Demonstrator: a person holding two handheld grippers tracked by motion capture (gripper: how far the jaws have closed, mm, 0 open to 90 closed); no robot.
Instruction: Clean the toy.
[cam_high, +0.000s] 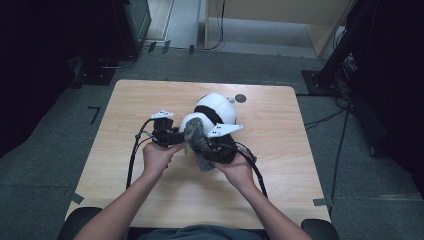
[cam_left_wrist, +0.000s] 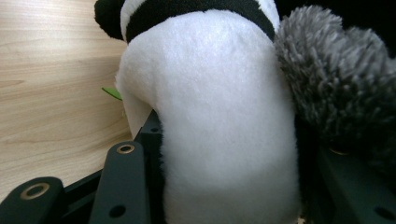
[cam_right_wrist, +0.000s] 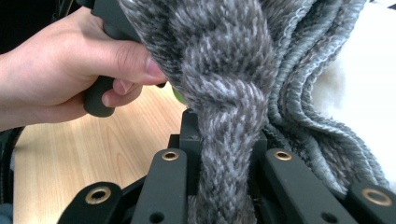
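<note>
grey knitted wool meets white plush at the middle of a pale wooden table (cam_high: 150, 190), where a person seated at its near edge works a gripper in each hand. the left gripper (cam_left_wrist: 224, 186) is clamped on the white body of a panda soft toy (cam_high: 216, 111), its jaws pressed into the plush on either side, with the toy's black band seen across the top in the left gripper view. the right gripper (cam_right_wrist: 224, 186) pinches a thick cable-knit fold of a grey knitted hat (cam_right_wrist: 233, 79), which lies against the toy's near side; its fluffy grey pompom (cam_left_wrist: 341, 79) touches the panda's flank. the person's left hand (cam_right_wrist: 60, 70) wraps its own gripper's handle just beside the hat. a small grey disc (cam_high: 240, 98) lies on the table just beyond the toy. no brand, label or legible writing appears on the toy, the hat or the grippers.
</note>
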